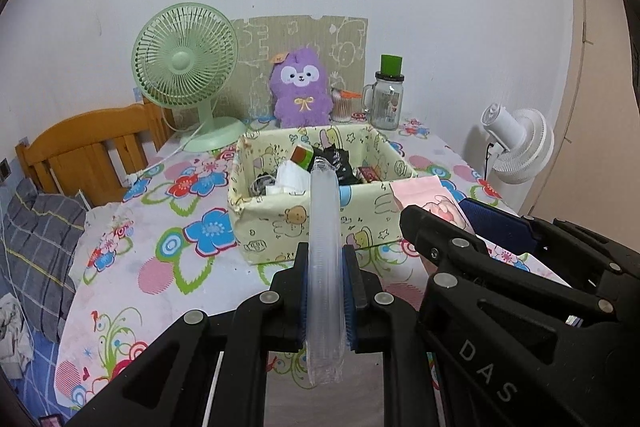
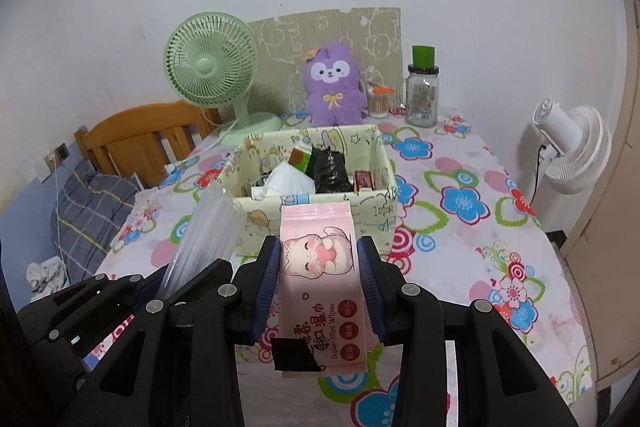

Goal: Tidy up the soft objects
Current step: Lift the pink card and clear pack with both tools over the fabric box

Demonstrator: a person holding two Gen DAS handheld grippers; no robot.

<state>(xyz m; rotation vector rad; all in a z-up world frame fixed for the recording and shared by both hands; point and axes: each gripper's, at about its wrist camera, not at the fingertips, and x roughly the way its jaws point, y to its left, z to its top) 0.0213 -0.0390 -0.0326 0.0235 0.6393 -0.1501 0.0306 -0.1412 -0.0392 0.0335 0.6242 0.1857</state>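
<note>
Covering the whole work surface is a floral-print tablecloth on the table (image 2: pixel 472 163), pink ground with blue, red and green flowers. Near its middle stands an open rectangular storage box wrapped in pale yellow cartoon-print paper (image 2: pixel 256 155), holding a white crumpled item, a black glossy packet and small cartons. Behind the box, against the white wall, are a mint-green desk fan (image 1: pixel 186 67), a purple plush toy with a white face and yellow bow (image 1: pixel 301 91), and a clear glass jar mug with a green cap (image 1: pixel 387 99). A white standing fan (image 2: pixel 572 151) stands off the table's right edge.

The right gripper (image 2: pixel 320 291) is clamped on a pink flat pack of mini wet wipes with a cartoon cat print (image 2: pixel 320 283), both blue pads pressing its long sides; the pack is raised above the cloth, just in front of the box.

The left gripper (image 1: pixel 325 295) is closed tight on a clear plastic sleeve of stacked translucent pieces (image 1: pixel 325 247), held edge-on and upright, its top end seen against the box's front wall. Both grippers sit side by side, close together.
</note>
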